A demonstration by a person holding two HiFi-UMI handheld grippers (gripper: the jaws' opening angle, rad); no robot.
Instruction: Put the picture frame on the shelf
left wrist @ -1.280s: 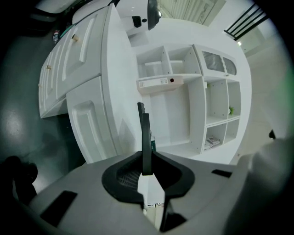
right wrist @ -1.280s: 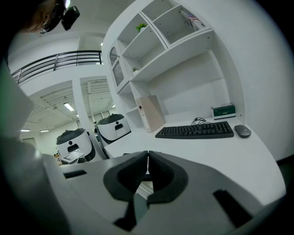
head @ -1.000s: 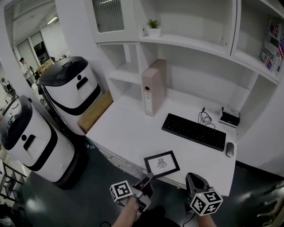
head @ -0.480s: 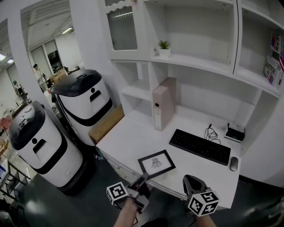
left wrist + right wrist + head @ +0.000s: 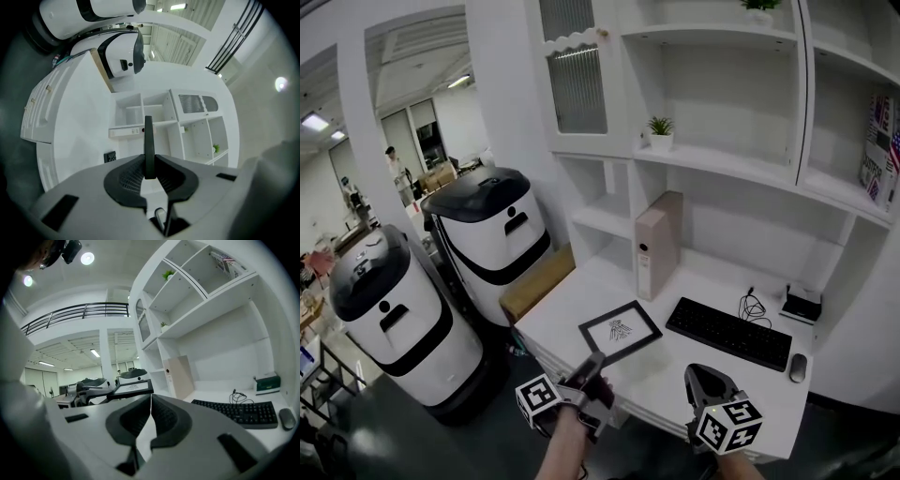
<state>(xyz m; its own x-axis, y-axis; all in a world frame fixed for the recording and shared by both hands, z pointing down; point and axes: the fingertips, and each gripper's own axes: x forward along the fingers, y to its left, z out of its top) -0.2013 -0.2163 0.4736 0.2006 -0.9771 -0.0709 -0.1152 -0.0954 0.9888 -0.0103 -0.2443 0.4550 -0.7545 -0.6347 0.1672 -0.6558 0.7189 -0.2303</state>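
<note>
Drawing (image 5: 618, 328) on picture frame (image 5: 622, 332) in left claw (image 5: 595, 362) is too small to read.

Black picture frame (image 5: 620, 332); white desk (image 5: 661, 361); black keyboard (image 5: 728, 333); beige binder (image 5: 658, 244).

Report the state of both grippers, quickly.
Left gripper: closed on the picture frame, gripping it by its edge.
Right gripper: closed, holding nothing.
</note>
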